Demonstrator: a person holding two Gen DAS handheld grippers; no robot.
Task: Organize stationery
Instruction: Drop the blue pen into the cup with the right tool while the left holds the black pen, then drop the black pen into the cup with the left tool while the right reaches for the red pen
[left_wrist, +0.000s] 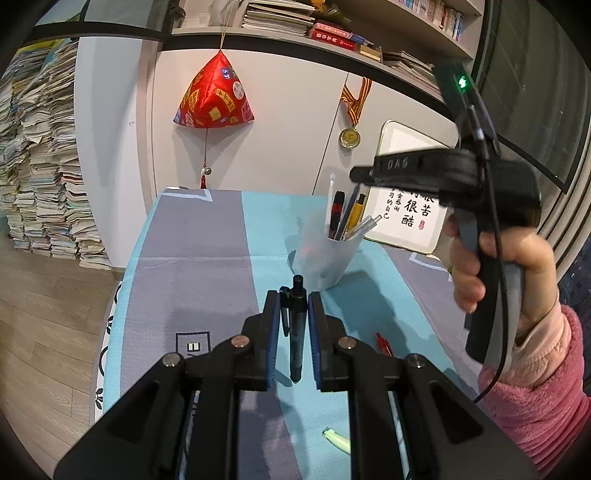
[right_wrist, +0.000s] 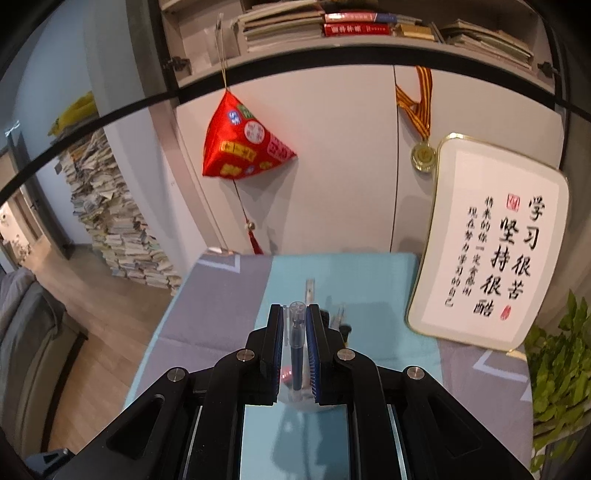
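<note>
So both are loaded: left hand-held gripper (left_wrist: 292, 301) pinches a dark pen (left_wrist: 296, 325) above the worktop (left_wrist: 207, 258), right hand-held gripper (right_wrist: 294, 314) pinches a clear-capped pen (right_wrist: 296, 339), probably right over the cup (left_wrist: 325, 258). Several pens are in already; a red pen (left_wrist: 384, 343) and a green scrap (left_wrist: 336, 437) remain.

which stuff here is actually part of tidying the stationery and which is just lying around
Part of the job:
- dark clip pen held in the left gripper
- clear-capped pen held in the right gripper
- translucent pen cup, already holding several pens
- red pen loose on the cloth
- pale green item on the cloth

Just there:
- red hanging ornament
- medal
- calligraphy plaque
- paper stacks
</note>
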